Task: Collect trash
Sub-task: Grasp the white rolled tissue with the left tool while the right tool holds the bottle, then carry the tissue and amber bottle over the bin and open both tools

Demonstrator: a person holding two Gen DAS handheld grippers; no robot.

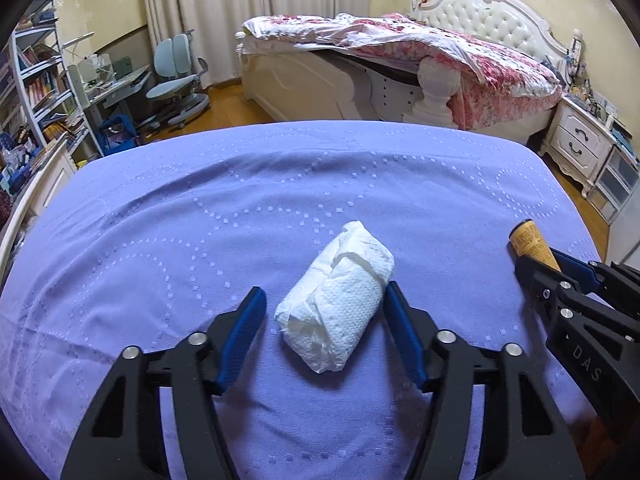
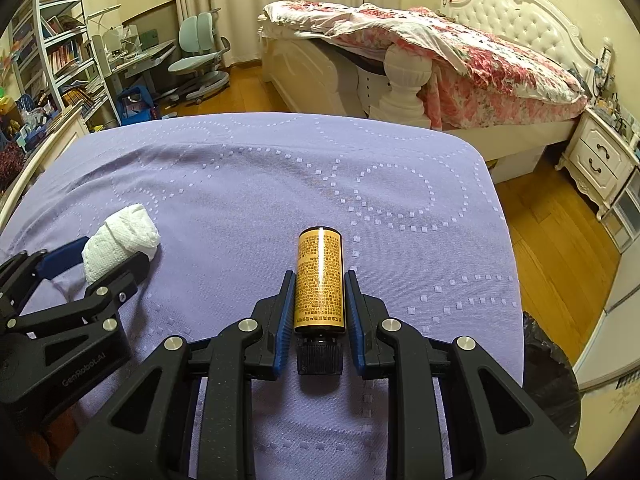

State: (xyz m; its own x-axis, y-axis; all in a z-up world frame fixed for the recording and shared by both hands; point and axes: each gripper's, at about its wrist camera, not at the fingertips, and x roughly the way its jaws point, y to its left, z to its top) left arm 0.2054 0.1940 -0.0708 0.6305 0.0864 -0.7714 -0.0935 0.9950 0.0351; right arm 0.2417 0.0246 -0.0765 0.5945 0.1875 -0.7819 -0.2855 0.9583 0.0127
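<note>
Black arms with blue pads fill the bottom of both wrist views; these are mine. Between the pads of my left gripper lies a tissue wad, white, crumpled and rolled, resting on the cloth. My left jaws are released: the right pad seems to touch the wad's side, while a strip of cloth shows between the wad and the left pad.

My right gripper holds a bottle. It is a small amber cylinder with a printed yellow label and a black ribbed cap, lying on its side with the cap towards me and the base pointing away. My right jaws are clenched on its sides, the pads flat against the label. I cannot tell whether the bottle rests on the cloth or is just above it.

Both things sit on the near half of a desk covered by the lilac cloth, which has a dotted ring pattern. The wad is to the left and the bottle to the right, apart from each other.

From the left wrist view, the right gripper and bottle show at the right edge. From the right wrist view, the left gripper and wad show at the left edge.

Beyond the desk is a bedroom: a white bed with a pink floral quilt, a pale blue chair, bookshelves on the left and a white nightstand on the right. At the lower right, beside the desk, is a black bag.
</note>
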